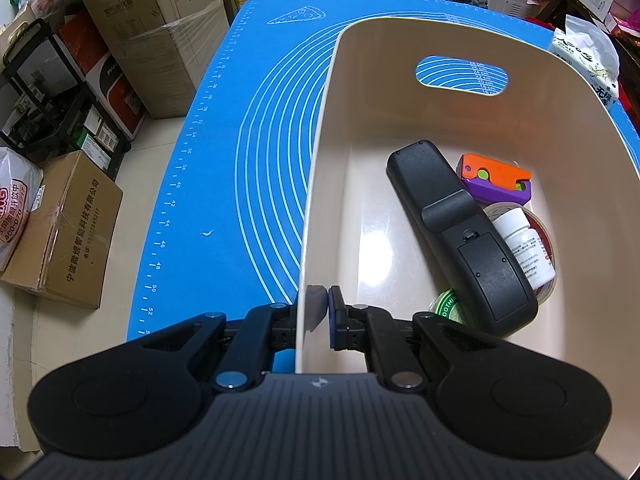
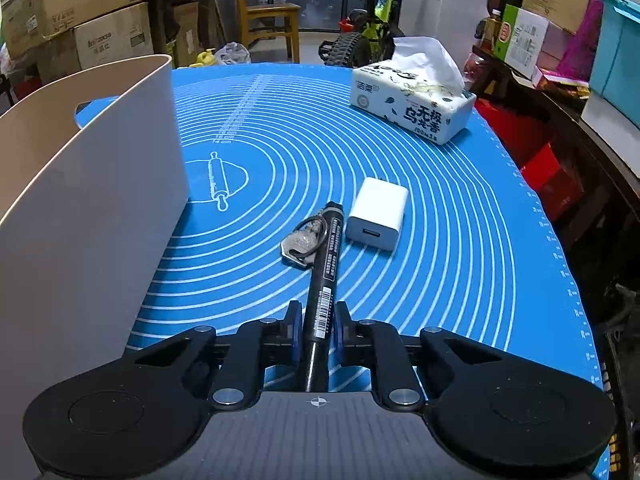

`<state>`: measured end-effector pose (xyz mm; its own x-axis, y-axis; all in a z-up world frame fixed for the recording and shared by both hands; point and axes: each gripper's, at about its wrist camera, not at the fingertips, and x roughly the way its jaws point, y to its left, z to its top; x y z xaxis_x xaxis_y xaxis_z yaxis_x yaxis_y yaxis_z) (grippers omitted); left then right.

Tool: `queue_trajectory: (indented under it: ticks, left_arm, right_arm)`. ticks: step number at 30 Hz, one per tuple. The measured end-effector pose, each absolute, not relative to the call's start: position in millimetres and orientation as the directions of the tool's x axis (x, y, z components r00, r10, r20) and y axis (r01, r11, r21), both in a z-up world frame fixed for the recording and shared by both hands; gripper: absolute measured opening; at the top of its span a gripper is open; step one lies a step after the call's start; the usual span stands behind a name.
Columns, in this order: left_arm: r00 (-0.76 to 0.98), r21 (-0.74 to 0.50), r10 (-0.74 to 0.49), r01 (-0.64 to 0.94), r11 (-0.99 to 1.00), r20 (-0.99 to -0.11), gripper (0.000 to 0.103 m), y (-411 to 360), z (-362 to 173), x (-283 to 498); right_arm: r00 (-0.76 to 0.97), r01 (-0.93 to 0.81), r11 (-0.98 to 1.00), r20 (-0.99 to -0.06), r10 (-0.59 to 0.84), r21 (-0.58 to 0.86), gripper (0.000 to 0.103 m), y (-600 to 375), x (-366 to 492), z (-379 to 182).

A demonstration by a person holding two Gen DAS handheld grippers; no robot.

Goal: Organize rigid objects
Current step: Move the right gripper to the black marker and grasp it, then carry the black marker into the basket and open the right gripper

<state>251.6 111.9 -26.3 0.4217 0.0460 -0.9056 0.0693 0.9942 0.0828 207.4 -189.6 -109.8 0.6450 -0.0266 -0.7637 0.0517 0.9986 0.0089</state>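
My left gripper point(image 1: 322, 300) is shut on the near left wall of the beige bin point(image 1: 320, 160), one pad outside and one inside. In the bin lie a black remote point(image 1: 460, 232), an orange-and-purple toy point(image 1: 496, 178), a white pill bottle point(image 1: 524, 240) and a green tin point(image 1: 448, 306). In the right wrist view, a black marker point(image 2: 326, 272) lies on the blue mat point(image 2: 440, 240) and runs back between the pads of my right gripper point(image 2: 318, 316), which is shut on its near half. A bunch of keys point(image 2: 302, 242) touches the marker's left side. A white charger point(image 2: 378, 214) lies just right of its far end.
The bin point(image 2: 100, 184) stands tall at the left of the right wrist view. A tissue pack point(image 2: 412, 104) sits at the mat's far right. Cardboard boxes point(image 1: 60, 232) stand on the floor left of the table; shelves and clutter line the right side.
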Motion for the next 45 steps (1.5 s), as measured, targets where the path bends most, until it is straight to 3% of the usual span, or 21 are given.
queue_trajectory:
  ticks: [29, 45]
  left_arm:
    - [0.419, 0.082, 0.045, 0.069, 0.994, -0.907, 0.01, 110.7, -28.5, 251.0]
    - [0.419, 0.081, 0.045, 0.069, 0.994, -0.907, 0.01, 110.8, -28.5, 250.9]
  right_arm:
    - [0.698, 0.044, 0.999, -0.716, -0.021, 0.014, 0.024, -199.2, 149.8, -52.3]
    - [0.823, -0.039, 0.999, -0.567, 0.045, 0.023, 0.024, -176.1, 145.1, 25.8]
